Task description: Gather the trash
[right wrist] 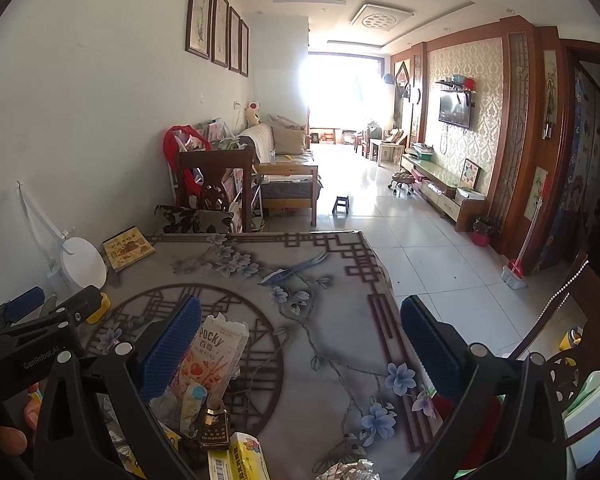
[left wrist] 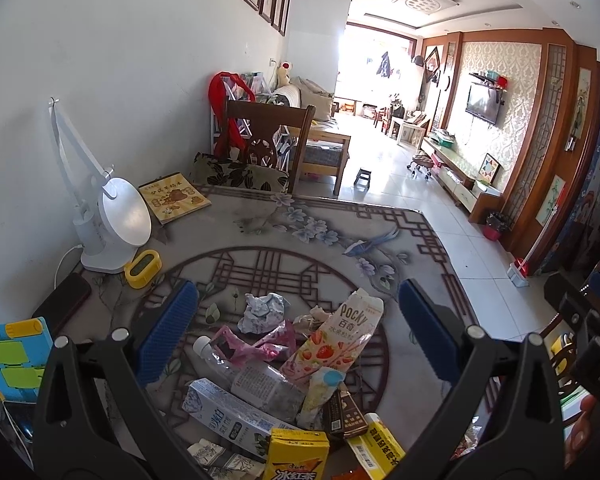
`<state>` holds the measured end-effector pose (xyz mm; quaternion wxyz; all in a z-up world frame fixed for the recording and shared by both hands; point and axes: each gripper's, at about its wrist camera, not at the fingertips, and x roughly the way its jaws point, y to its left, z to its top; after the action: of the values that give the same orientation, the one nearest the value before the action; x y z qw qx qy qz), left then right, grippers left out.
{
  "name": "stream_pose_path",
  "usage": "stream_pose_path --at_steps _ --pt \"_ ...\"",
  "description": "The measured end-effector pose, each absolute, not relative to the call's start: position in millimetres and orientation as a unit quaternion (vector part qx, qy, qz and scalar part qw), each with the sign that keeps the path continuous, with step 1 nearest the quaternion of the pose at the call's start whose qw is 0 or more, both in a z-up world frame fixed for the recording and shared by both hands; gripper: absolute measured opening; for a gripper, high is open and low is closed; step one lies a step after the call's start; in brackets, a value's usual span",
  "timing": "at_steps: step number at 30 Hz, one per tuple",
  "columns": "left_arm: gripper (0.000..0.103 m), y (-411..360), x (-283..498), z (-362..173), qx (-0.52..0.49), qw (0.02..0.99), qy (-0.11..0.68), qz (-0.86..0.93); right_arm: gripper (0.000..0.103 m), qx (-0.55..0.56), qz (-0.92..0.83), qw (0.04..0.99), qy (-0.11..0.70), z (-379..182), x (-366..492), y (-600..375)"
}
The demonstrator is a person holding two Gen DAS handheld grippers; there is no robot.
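The left gripper [left wrist: 298, 322] stands with its jaws spread wide, nothing between the blue pads, hanging over a heap of trash in the lower middle of the left wrist view. The right gripper [right wrist: 300, 334] is likewise released and empty; its left pad sits just beside the torn top of the Pocky box [right wrist: 214, 356], though whether they touch I cannot tell.

In the left wrist view, the pile lies between the fingers: a crumpled paper ball [left wrist: 262, 312] toward the top, the Pocky box [left wrist: 336, 340] leaning to the right of it, a pink plastic wrapper [left wrist: 252, 346] and a clear plastic bottle [left wrist: 236, 372] lying on its side at centre. Lower down come a white and blue carton [left wrist: 228, 416], a yellow drink carton [left wrist: 298, 456] at the bottom edge, and a dark brown packet [left wrist: 342, 414] (its print too small to read).

All of it rests on the table [left wrist: 320, 240], covered with a flower and lattice pattern. At the left edge stand a white desk lamp [left wrist: 112, 220] and a small yellow clock [left wrist: 142, 268], with a yellow booklet [left wrist: 174, 198] above them near the wall. A wooden chair [left wrist: 268, 140] stands at the far side of the table, upper middle of the frame.
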<state>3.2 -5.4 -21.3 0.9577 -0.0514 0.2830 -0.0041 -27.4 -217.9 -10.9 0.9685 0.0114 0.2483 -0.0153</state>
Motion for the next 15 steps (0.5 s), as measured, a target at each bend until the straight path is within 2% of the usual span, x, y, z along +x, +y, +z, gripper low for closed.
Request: stream_pose_path --at_steps 15 --pt "0.099 -7.7 4.5 -21.6 -0.050 0.956 0.287 -0.012 0.096 0.011 -0.018 0.966 0.257 -15.3 -27.0 -219.3"
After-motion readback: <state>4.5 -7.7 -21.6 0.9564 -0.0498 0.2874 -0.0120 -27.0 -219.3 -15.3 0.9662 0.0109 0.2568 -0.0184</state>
